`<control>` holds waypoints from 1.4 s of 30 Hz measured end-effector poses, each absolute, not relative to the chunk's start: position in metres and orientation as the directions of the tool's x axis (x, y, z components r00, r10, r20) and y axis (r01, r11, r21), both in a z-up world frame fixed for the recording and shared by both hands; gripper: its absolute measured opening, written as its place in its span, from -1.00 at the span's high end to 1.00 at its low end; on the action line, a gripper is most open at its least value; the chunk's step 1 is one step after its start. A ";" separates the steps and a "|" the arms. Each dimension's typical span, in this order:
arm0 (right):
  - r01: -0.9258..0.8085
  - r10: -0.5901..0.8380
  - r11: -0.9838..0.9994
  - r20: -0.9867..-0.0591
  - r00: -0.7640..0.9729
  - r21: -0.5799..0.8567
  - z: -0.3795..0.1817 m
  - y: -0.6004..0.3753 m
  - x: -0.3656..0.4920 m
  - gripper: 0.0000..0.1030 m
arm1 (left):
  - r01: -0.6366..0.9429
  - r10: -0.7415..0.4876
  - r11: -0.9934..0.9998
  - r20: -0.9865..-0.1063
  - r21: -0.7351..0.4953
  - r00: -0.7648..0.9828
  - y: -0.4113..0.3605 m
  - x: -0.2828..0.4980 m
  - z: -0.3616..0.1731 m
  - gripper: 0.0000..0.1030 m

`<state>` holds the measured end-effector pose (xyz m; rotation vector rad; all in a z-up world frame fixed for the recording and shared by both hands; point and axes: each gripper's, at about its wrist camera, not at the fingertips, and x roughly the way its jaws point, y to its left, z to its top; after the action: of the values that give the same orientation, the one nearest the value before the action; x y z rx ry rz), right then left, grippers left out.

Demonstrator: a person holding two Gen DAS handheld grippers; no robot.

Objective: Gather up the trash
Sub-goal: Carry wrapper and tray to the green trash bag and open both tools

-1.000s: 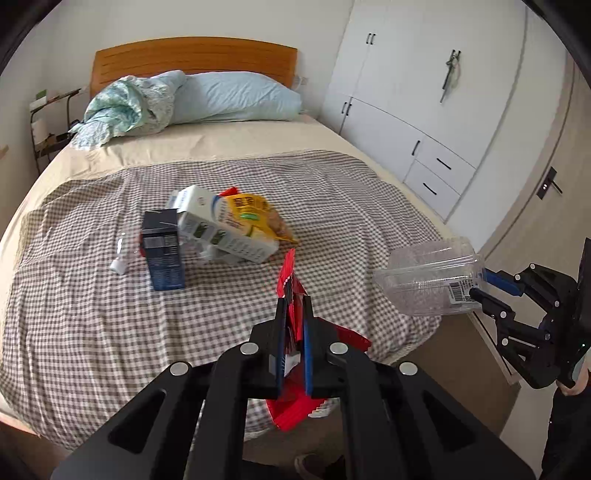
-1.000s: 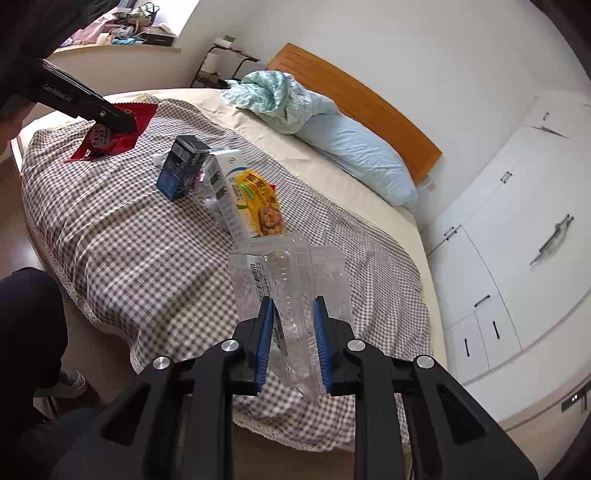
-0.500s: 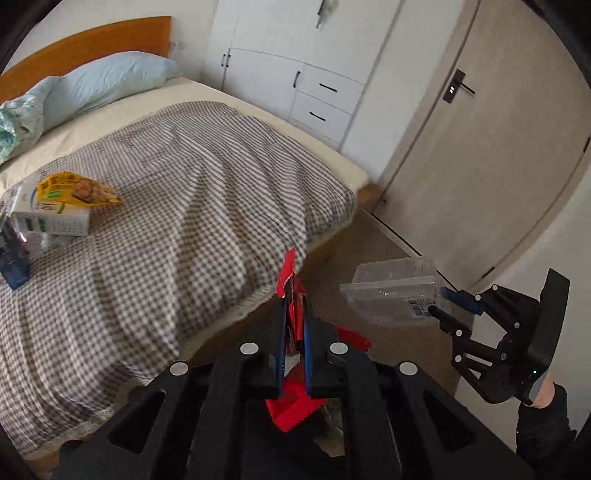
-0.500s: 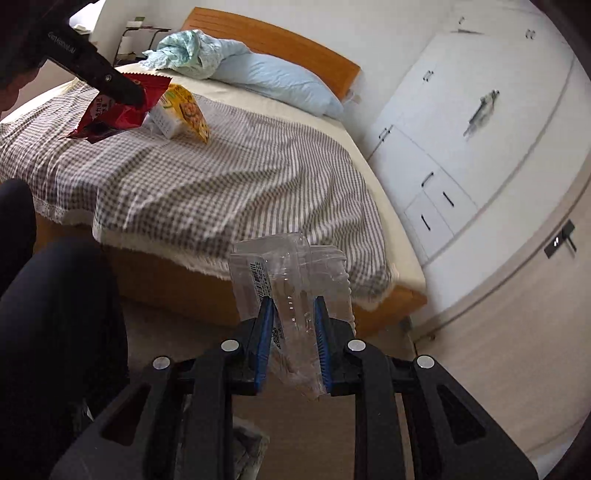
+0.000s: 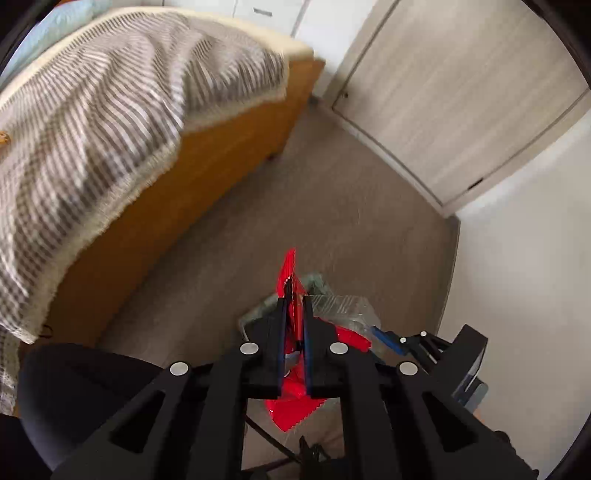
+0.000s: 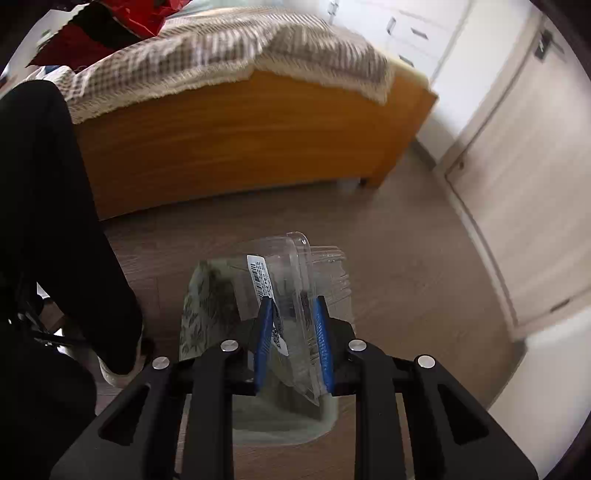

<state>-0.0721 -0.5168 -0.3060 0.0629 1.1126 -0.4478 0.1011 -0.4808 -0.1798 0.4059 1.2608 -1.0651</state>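
Left fingers (image 5: 294, 306) clamped on red wrapper (image 5: 295, 402); right fingers (image 6: 293, 317) gripping clear plastic container (image 6: 284, 280), both above bin (image 6: 207, 306) on floor (image 6: 399, 280).

home bedroom: bed (image 6: 236, 122), wardrobe drawers (image 6: 410, 33)

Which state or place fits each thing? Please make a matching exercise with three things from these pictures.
Things:
1. red wrapper
2. clear plastic box
3. checked blanket

States or places:
A. lies over the bed
B. pinched in the left gripper
C. held in the right gripper above the bin

Pairs: 1-B, 2-C, 3-A
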 end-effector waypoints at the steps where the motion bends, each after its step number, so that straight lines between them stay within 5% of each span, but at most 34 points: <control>1: 0.383 -0.315 0.908 -0.881 0.353 -0.170 -0.317 -0.516 -0.075 0.56 | 0.825 -0.402 0.491 -0.913 -0.280 -0.070 -0.489 0.096 -0.190 0.91; 14: 0.361 -0.191 0.926 -0.963 0.189 -0.113 -0.427 -0.482 -0.093 0.46 | 0.895 -0.204 0.391 -0.968 -0.215 -0.144 -0.558 0.063 -0.273 0.91; 18: 0.422 -0.169 0.906 -0.948 0.270 -0.041 -0.417 -0.484 -0.106 -0.13 | 0.893 -0.090 0.384 -0.972 -0.235 -0.217 -0.574 0.058 -0.320 0.87; 26: 0.622 -0.277 0.783 -0.903 0.329 -0.014 -0.370 -0.528 -0.156 -0.13 | 0.918 0.099 0.377 -0.980 -0.123 -0.172 -0.582 0.046 -0.397 0.83; 28: 0.656 -0.299 0.755 -0.896 0.328 -0.012 -0.365 -0.539 -0.163 -0.13 | 0.918 0.118 0.378 -0.977 -0.119 -0.175 -0.581 0.044 -0.403 0.68; 29: 0.668 -0.311 0.744 -0.893 0.327 -0.014 -0.362 -0.544 -0.166 -0.13 | 0.919 0.116 0.376 -0.978 -0.119 -0.174 -0.582 0.044 -0.405 0.38; 30: 0.675 -0.323 0.737 -0.888 0.326 -0.020 -0.360 -0.546 -0.167 -0.13 | 0.919 0.119 0.380 -0.980 -0.104 -0.161 -0.582 0.045 -0.405 -0.18; 32: 0.679 -0.360 0.732 -0.881 0.307 -0.062 -0.360 -0.554 -0.164 -0.13 | 0.913 0.122 0.406 -0.987 -0.047 -0.105 -0.583 0.049 -0.403 -0.54; 42: 0.603 -0.338 0.794 -0.879 0.336 -0.074 -0.359 -0.535 -0.147 -0.13 | 0.884 0.112 0.467 -0.992 0.003 -0.055 -0.567 0.064 -0.384 -0.55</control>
<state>-0.1468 -0.5349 -0.3588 0.2861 1.0628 -0.6242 0.0641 -0.5667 -0.3843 0.9122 1.5076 -0.8004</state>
